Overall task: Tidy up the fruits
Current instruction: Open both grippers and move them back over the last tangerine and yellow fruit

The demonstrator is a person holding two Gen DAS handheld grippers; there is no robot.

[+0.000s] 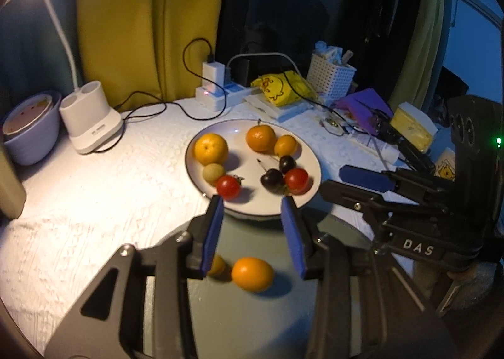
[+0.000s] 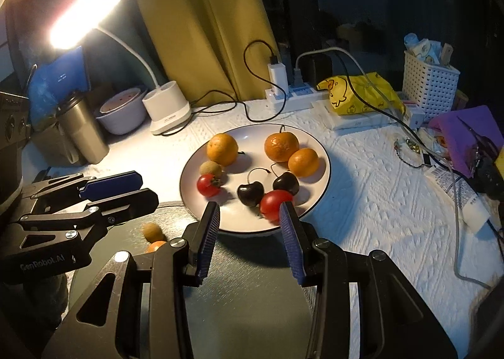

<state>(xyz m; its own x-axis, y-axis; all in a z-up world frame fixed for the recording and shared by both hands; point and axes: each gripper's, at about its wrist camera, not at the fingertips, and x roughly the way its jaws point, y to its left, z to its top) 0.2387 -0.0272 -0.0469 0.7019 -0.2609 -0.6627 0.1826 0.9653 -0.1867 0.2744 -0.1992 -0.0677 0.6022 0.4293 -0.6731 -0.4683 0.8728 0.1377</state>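
A white plate (image 1: 302,201) (image 2: 239,223) holds three oranges (image 1: 210,148) (image 2: 222,149), a small yellow-green fruit (image 1: 213,173) (image 2: 210,168), two cherry tomatoes (image 1: 228,186) (image 2: 275,204) and two dark cherries (image 1: 272,180) (image 2: 250,193). In front of it lies a dark green plate (image 1: 239,321) (image 2: 252,311) with a kumquat (image 1: 252,274) (image 2: 155,245) and a smaller yellow fruit (image 1: 218,265) (image 2: 152,231). My left gripper (image 1: 252,217) (image 2: 126,189) is open and empty above the green plate. My right gripper (image 2: 249,220) (image 1: 356,179) is open and empty at the white plate's near rim.
A white desk lamp base (image 1: 91,119) (image 2: 168,111), lavender bowl (image 1: 31,135) (image 2: 121,116) and steel tumbler (image 2: 83,132) stand at the left. A power strip (image 1: 220,91) (image 2: 293,94) with cables, yellow bag (image 1: 280,88) (image 2: 359,94), white basket (image 1: 330,75) (image 2: 430,82) and purple pouch (image 2: 466,138) crowd the back and right.
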